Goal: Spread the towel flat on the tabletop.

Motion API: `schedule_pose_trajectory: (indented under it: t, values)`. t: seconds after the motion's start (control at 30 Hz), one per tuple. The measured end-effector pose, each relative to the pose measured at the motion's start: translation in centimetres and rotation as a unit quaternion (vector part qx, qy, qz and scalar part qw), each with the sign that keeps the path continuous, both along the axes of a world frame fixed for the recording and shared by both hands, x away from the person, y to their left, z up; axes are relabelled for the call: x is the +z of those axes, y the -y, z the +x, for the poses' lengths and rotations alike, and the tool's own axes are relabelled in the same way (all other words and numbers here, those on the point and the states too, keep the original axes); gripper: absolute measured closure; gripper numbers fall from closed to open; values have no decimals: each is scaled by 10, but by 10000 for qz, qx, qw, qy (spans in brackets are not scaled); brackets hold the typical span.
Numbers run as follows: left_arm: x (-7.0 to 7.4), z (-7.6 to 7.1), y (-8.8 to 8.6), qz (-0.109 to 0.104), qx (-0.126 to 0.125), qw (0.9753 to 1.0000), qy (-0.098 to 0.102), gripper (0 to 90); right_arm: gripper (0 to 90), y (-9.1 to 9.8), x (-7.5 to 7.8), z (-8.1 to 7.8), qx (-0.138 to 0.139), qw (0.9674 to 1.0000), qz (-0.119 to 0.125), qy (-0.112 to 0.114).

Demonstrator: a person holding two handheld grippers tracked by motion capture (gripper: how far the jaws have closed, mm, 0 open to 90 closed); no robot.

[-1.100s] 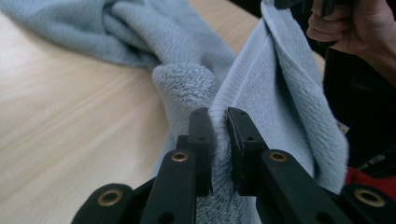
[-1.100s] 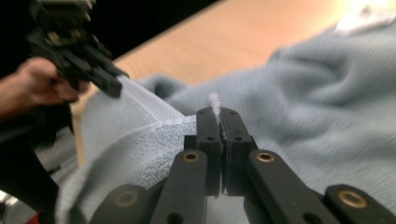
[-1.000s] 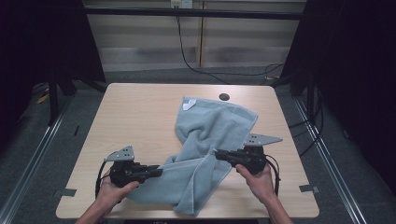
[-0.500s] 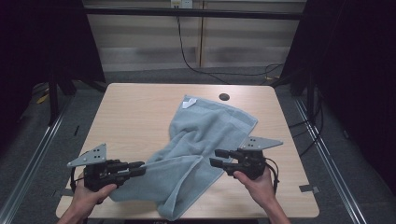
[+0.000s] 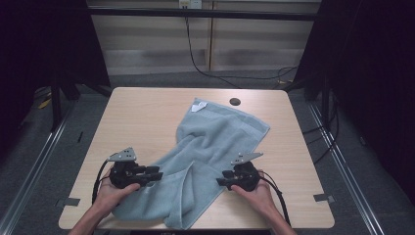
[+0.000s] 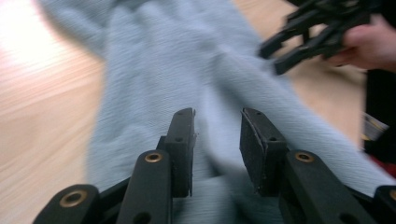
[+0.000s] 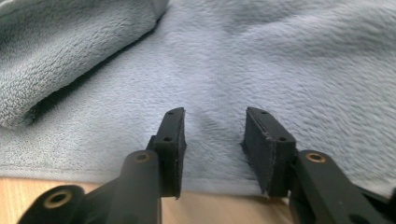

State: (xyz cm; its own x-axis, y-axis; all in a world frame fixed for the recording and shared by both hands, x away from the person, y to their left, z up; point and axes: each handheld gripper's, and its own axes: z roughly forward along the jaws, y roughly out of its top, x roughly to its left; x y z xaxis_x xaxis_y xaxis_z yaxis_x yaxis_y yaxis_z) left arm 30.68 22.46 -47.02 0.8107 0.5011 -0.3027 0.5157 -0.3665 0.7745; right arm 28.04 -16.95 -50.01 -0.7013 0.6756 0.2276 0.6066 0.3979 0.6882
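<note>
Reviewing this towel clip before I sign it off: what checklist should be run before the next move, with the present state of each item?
1. Left gripper free of cloth: ok, its jaws have just been opening, pads apart over the towel.
2. Right gripper free of cloth: ok, jaws apart at the towel's edge, nothing pinched.
3. Towel lying flat: not ok, a fold runs along its near half and it lies askew.
4. Towel fully on the table: cannot tell, the near end reaches the front edge.
5. Grippers apart from each other: ok, one at each side of the towel.
</note>
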Motion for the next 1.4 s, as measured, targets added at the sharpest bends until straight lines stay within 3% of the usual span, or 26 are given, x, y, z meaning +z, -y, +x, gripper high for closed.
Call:
schedule_pose_trajectory:
  t: [0.1,0.13,0.23,0.33,0.4,0.47,0.53,0.6,0.7,0.77,0.8,0.9,0.97,1.0,1.07,1.17,1.23,1.27,1.3,1.37,1.4]
  values:
    - [-10,6,-5,108,204,9997,-126,654,625,16,2,3,-189,9994,-292,79]
    - [-14,7,-6,201,243,9994,-158,658,635,24,2,5,-303,9991,-277,76]
    - [-22,3,-4,261,72,9993,-275,662,650,46,1,7,-548,9982,-247,82]
    - [-24,-5,2,316,-96,9991,-269,661,676,59,1,10,-718,9970,-267,53]
    - [-25,-13,6,353,-199,9989,-241,660,702,61,2,11,-716,9963,-461,139]
    - [-25,-21,8,243,-285,9986,-378,645,718,63,3,16,-772,9946,-654,234]
    - [-25,-29,13,218,-503,9975,-444,636,723,69,3,23,-932,9927,-724,267]
    - [-24,-36,20,256,-661,9967,-385,612,727,76,2,31,-1094,9907,-743,333]
    - [-21,-39,29,243,-699,9968,-294,598,700,81,1,46,-1364,9869,-787,345]
    - [-20,-35,31,172,-624,9975,-298,596,593,81,2,52,-1478,9868,-621,213]
    - [-21,-32,31,123,-583,9977,-312,604,599,78,6,50,-1432,9878,-548,255]
    - [-23,-23,33,183,-350,9989,-265,623,569,56,27,33,-887,9956,32,287]
    - [-26,-16,36,245,-204,9990,-310,618,527,37,40,18,-458,9979,396,249]
    - [-27,-12,37,176,-118,9991,-372,601,506,28,45,12,-307,9982,459,220]
    - [-27,-8,42,204,-80,9989,-406,551,469,8,49,4,-47,9986,496,174]
    - [-28,-5,53,146,-212,9987,-431,495,420,-15,42,5,126,9988,463,42]
    - [-31,-3,65,401,-153,9982,-418,461,421,-24,33,9,49,9998,183,19]
    - [-32,-3,69,407,-159,9981,-424,456,429,-27,28,12,-9,10000,57,-47]
    - [-32,-2,72,465,-167,9980,-398,476,474,-27,23,14,-31,9999,-3,-102]
    - [-30,-4,76,627,-262,9975,-203,663,691,-24,20,14,-87,9999,11,-69]
    - [-30,-5,76,583,-370,9975,-166,759,767,-21,21,12,-101,9999,118,-4]
